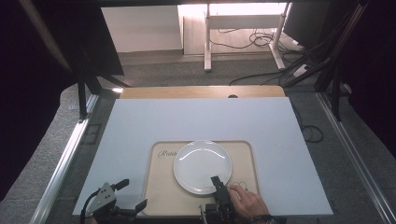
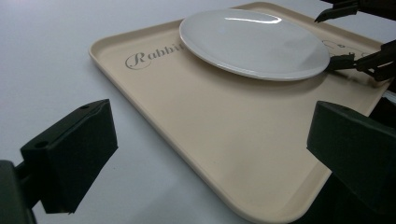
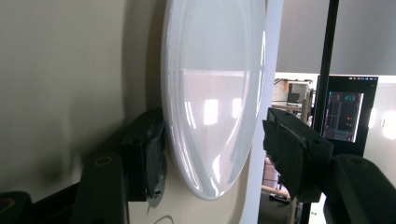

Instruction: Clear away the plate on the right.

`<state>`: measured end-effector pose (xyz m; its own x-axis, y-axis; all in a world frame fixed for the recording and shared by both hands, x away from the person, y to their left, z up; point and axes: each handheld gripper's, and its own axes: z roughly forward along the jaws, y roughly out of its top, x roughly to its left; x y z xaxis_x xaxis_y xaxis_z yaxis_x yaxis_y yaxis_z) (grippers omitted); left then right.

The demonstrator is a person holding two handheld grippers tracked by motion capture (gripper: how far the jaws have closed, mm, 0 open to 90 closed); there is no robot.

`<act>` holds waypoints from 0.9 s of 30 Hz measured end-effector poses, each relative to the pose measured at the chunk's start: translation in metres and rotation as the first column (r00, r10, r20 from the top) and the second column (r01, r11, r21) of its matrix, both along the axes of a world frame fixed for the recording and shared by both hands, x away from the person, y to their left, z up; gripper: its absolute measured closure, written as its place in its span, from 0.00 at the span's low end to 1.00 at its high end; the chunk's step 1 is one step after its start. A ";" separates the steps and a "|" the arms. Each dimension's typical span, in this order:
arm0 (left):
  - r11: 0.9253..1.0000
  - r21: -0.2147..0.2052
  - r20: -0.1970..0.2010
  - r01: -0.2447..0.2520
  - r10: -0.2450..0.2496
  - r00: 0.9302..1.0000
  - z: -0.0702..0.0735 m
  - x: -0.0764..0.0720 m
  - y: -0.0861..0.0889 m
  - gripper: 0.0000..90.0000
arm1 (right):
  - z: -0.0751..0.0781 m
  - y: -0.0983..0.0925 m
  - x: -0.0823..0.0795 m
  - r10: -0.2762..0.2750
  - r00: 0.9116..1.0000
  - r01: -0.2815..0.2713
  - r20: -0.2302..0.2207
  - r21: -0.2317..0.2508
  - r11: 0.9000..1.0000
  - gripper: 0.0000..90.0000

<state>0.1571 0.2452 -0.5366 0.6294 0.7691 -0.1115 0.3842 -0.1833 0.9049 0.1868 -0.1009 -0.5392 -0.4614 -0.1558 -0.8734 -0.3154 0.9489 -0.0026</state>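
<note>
A round white plate (image 1: 202, 165) (image 2: 254, 42) (image 3: 210, 102) lies on a beige tray (image 1: 159, 196) (image 2: 210, 130) (image 3: 70, 70) printed with "Rabbit", near the table's front. My right gripper (image 1: 217, 183) (image 3: 217, 149) (image 2: 337, 37), held by a hand, stands open astride the plate's near right rim. One jaw sits under the rim against the tray, and the other hangs above the plate with a gap. My left gripper (image 1: 134, 193) (image 2: 212, 140) is open and holds nothing, low over the tray's front left corner.
The tray rests on a white sheet (image 1: 201, 121) covering a wooden table (image 1: 201, 92). Metal rails (image 1: 60, 168) run along both sides. Beyond the table are desk legs (image 1: 208, 42) and floor cables (image 1: 261, 39). A lit monitor (image 3: 345, 109) stands far off.
</note>
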 end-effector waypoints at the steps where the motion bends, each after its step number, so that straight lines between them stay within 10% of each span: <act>1: 1.000 0.000 0.000 0.000 0.000 1.000 0.000 0.000 0.000 0.01 | 0.001 -0.001 0.000 0.008 1.000 -0.008 0.011 0.006 1.000 0.42; 27: 1.000 0.004 -0.002 -0.002 0.002 1.000 0.000 0.000 0.000 0.01 | 0.028 -0.035 0.004 -0.041 0.993 0.061 -0.109 0.188 0.980 0.33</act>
